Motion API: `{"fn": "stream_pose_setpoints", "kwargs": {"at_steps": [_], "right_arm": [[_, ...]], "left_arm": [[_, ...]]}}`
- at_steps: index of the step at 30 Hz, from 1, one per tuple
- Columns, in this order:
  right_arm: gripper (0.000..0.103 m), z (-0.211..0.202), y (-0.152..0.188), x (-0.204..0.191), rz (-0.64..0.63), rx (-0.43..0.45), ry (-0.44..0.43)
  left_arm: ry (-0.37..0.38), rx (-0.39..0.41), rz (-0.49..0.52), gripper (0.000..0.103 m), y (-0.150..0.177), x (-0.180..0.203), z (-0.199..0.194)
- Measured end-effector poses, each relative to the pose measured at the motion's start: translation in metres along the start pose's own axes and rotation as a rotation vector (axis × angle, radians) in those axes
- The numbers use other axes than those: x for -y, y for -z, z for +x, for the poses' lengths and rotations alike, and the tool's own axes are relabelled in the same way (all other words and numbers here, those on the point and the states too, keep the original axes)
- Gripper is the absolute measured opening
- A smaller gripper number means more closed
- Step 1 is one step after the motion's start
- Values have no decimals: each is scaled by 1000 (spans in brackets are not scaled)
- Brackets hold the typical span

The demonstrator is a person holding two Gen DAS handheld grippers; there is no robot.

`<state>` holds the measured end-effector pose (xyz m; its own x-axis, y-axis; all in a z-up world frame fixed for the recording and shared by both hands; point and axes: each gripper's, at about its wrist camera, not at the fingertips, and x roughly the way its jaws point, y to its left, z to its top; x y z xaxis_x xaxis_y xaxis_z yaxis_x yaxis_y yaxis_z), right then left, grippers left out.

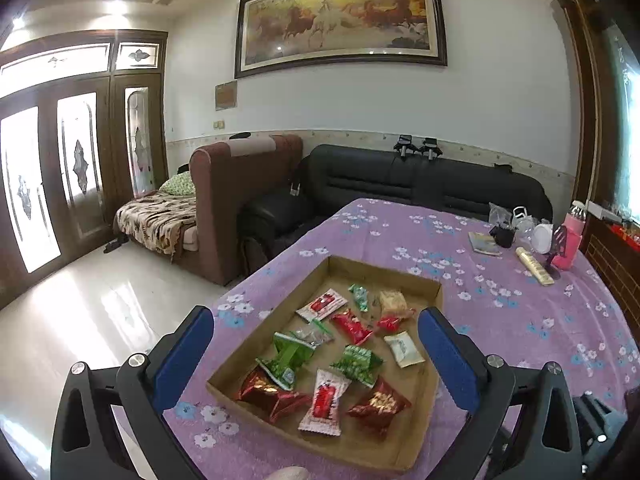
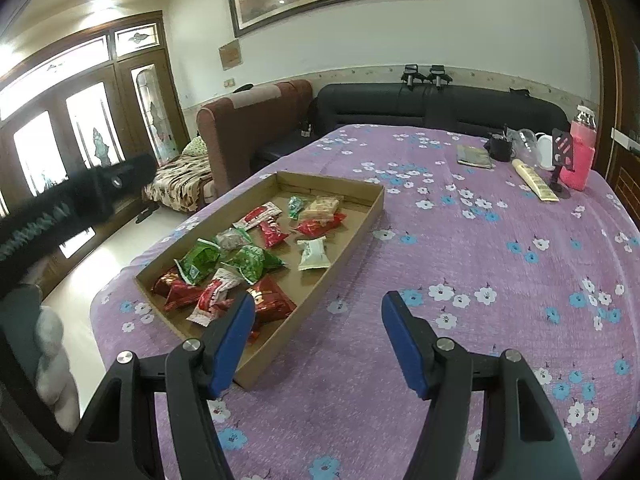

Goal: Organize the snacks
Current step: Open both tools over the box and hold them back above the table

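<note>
A shallow cardboard tray [image 1: 434, 292] sits on a purple flowered tablecloth [image 1: 500, 320] and holds several wrapped snacks: red packets [image 1: 378, 402], green packets [image 1: 356, 362], white-and-red packets [image 1: 326, 400] and a cream packet [image 1: 404, 348]. My left gripper [image 1: 316, 352] is open and empty, held above the near half of the tray. The tray [image 2: 360, 216] and its snacks [image 2: 248, 260] also show in the right wrist view. My right gripper [image 2: 318, 328] is open and empty above the cloth, just right of the tray's near corner.
At the table's far right stand a pink bottle [image 2: 580, 152], a black cup [image 2: 500, 148], a white jar [image 2: 546, 152], a cream tube [image 2: 534, 180], a phone stand [image 2: 562, 160] and a booklet [image 2: 474, 156]. A black sofa [image 1: 420, 180] and brown armchair [image 1: 236, 192] lie behind the table.
</note>
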<state>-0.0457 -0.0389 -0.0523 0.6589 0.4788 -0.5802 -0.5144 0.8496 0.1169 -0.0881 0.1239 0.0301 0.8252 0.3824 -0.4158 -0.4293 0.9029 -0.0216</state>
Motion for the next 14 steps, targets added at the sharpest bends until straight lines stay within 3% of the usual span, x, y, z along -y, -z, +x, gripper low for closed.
{"fn": "stream_pose_setpoints", "kwargs": {"at_steps": [8, 14], "right_arm": [[66, -5, 2, -6, -29, 18, -14], [66, -5, -1, 6, 17, 16, -10]], "left_arm": [[32, 6, -1, 103, 1, 4, -4], [77, -62, 20, 103, 3, 23, 7]]}}
